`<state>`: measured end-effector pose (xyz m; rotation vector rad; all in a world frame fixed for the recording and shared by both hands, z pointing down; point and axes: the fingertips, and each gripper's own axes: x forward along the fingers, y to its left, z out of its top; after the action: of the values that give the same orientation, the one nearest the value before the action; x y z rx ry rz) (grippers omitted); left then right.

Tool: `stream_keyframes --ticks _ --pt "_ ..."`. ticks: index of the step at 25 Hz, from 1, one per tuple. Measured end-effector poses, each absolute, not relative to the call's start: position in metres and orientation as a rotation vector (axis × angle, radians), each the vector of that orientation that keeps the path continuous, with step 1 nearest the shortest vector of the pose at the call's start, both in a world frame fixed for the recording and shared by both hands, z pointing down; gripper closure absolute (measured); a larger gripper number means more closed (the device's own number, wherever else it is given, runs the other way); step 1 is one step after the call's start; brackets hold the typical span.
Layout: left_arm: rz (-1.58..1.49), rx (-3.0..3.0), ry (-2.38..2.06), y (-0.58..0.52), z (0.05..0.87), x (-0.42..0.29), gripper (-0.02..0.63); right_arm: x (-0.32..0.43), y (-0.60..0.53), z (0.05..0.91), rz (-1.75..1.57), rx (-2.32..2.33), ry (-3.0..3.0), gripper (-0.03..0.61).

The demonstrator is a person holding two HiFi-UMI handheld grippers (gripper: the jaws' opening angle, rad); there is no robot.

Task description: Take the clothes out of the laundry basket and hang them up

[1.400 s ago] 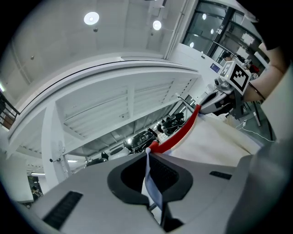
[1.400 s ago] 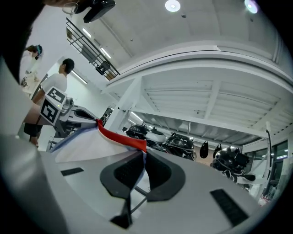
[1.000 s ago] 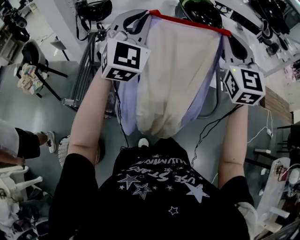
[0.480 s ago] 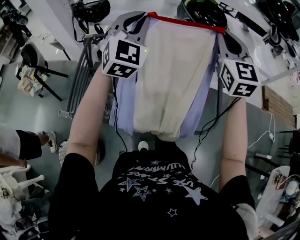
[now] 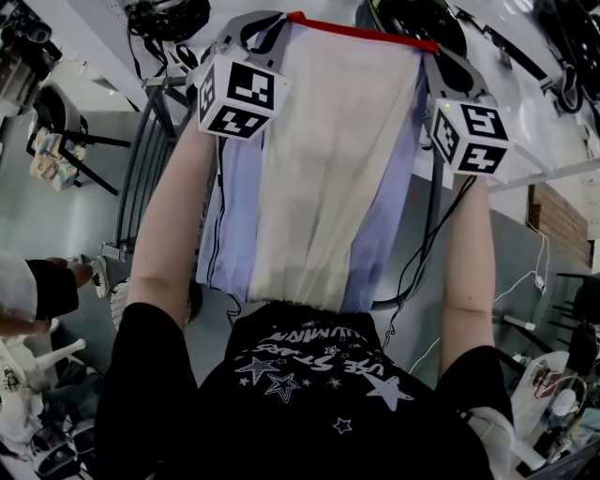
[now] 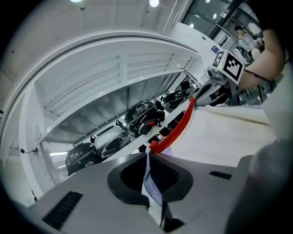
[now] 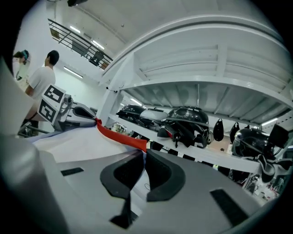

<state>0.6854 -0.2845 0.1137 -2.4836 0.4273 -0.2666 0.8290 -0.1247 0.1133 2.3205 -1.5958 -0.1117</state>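
Note:
A cream and pale-blue garment with a red band along its top edge hangs stretched between both grippers, held high in front of the person's chest. My left gripper is shut on the band's left corner, with pale-blue cloth pinched between the pads and the red band running away from them. My right gripper is shut on the right corner, where the red band meets its closed pads. No laundry basket is in view.
A metal rack stands on the floor at the left, a chair beyond it. Shelves with dark helmets lie ahead of the jaws. A person in a white shirt stands far left. Cables trail down.
Both grippers have moved slightly up and left with the garment. It now hangs longer, its lower edge reaching the person's chest.

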Motion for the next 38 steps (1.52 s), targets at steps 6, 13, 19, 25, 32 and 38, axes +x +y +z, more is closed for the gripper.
stream_keyframes --ticks 6,13,19,25,32,38 --pt "-0.429 -2.487 0.412 -0.302 0.172 0.715 0.589 0.855 -0.144 0.178 0.052 2.239 -1.636 0.56" --pt "-0.613 -2.46 0.402 -0.308 0.226 0.727 0.588 0.86 -0.153 0.229 0.168 2.127 -1.639 0.56" --pt "-0.736 -2.422 0.401 -0.305 0.256 0.729 0.588 0.857 -0.155 0.256 0.246 2.037 -1.599 0.557" --pt "-0.786 -2.368 0.421 -0.302 0.273 0.728 0.586 0.854 -0.154 0.273 0.297 2.004 -1.567 0.547" --pt "-0.862 -2.375 0.416 -0.302 0.288 0.72 0.53 0.85 -0.146 0.288 0.365 1.971 -1.53 0.458" --pt "-0.908 -2.42 0.395 -0.302 0.287 0.711 0.413 0.842 -0.139 0.289 0.372 1.969 -1.513 0.448"
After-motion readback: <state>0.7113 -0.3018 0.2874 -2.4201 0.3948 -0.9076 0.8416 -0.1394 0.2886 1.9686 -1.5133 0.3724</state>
